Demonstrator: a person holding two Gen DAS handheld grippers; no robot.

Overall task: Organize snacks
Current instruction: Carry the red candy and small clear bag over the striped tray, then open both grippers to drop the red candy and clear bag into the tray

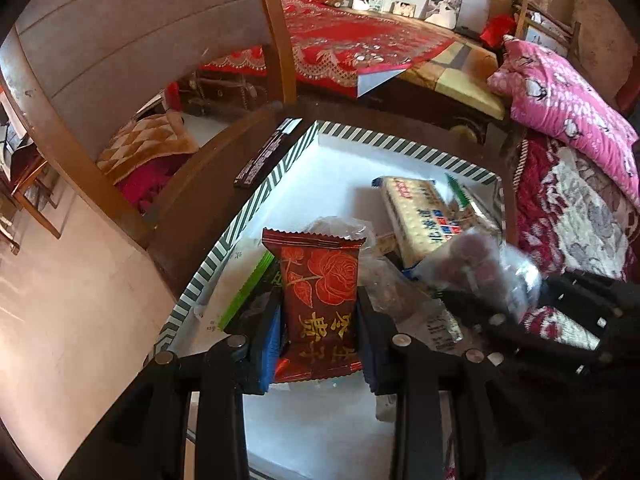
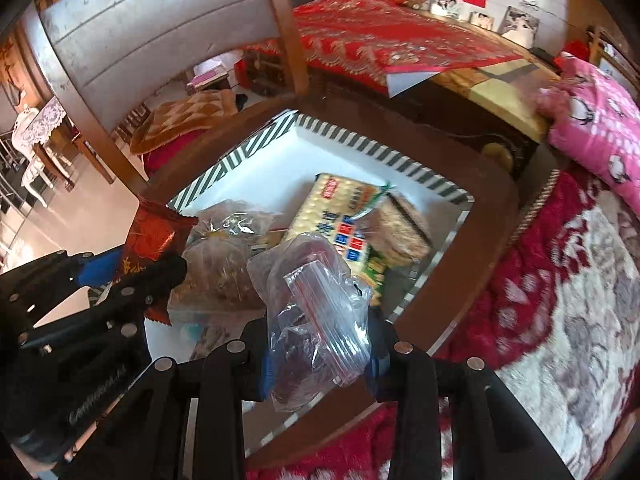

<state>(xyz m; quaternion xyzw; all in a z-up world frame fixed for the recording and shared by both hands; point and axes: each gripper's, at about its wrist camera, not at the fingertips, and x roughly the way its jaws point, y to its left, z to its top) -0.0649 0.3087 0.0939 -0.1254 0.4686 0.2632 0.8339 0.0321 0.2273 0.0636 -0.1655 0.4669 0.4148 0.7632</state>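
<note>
My left gripper [image 1: 320, 320] is shut on a red rose-printed snack packet [image 1: 320, 292] and holds it upright over a white box with a green-striped rim [image 1: 404, 146]. My right gripper [image 2: 320, 340] is shut on a clear zip bag of dark red snacks [image 2: 316, 312], held above the same box [image 2: 360, 144]. The bag also shows blurred in the left wrist view [image 1: 480, 272], and the red packet in the right wrist view [image 2: 154, 240]. In the box lie a yellow cracker pack [image 1: 420, 216], a clear bag of brown snacks [image 2: 228, 264] and a green packet [image 1: 248, 288].
The box sits on a brown wooden chair seat [image 2: 480, 248] with its backrest [image 1: 120, 60] behind. A dark remote [image 1: 264, 156] lies on the seat left of the box. A red-white blanket [image 2: 560, 320] and pink quilt [image 1: 568, 96] are on the right.
</note>
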